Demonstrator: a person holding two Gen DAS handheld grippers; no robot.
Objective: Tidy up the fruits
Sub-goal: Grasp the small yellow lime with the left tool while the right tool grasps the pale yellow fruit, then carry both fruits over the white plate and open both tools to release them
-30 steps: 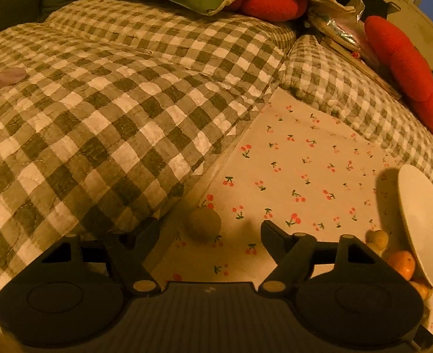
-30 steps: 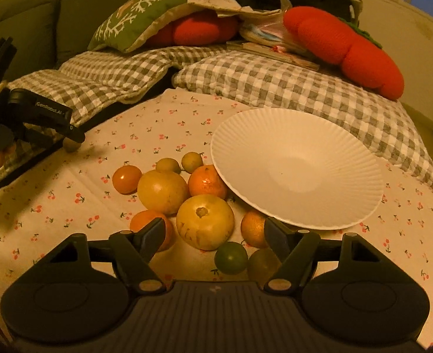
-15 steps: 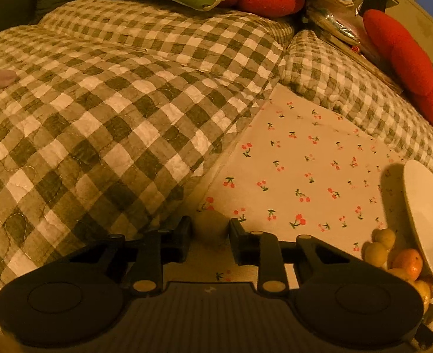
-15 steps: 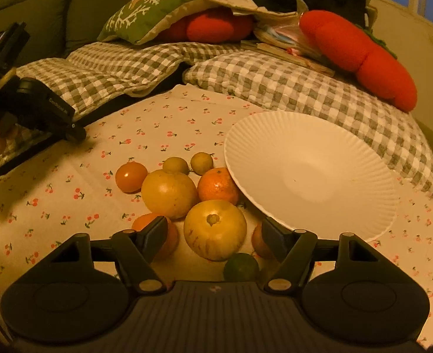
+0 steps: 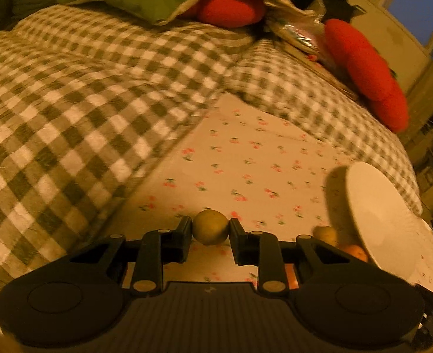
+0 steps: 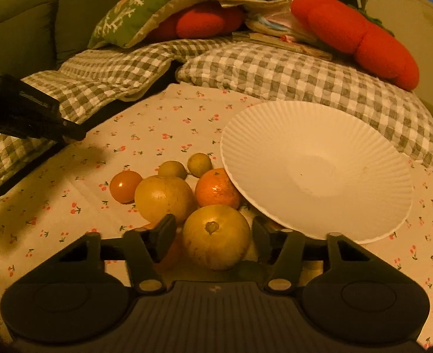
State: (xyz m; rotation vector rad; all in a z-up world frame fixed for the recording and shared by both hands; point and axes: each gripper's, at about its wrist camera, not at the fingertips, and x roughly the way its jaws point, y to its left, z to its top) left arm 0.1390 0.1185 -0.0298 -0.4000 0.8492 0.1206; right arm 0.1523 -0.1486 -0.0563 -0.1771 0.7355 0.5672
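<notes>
Left gripper (image 5: 210,229) clamped on small yellow-green fruit (image 5: 210,227), lifted above cherry-print cloth (image 5: 245,158) near checked quilt (image 5: 69,94) edge. Right gripper (image 6: 213,233) spread wide, fingers either side of big yellow fruit (image 6: 216,236), not squeezing. Fruit pile sits against white plate (image 6: 319,173) rim; orange (image 6: 216,188) and tomato (image 6: 125,186) alongside.
</notes>
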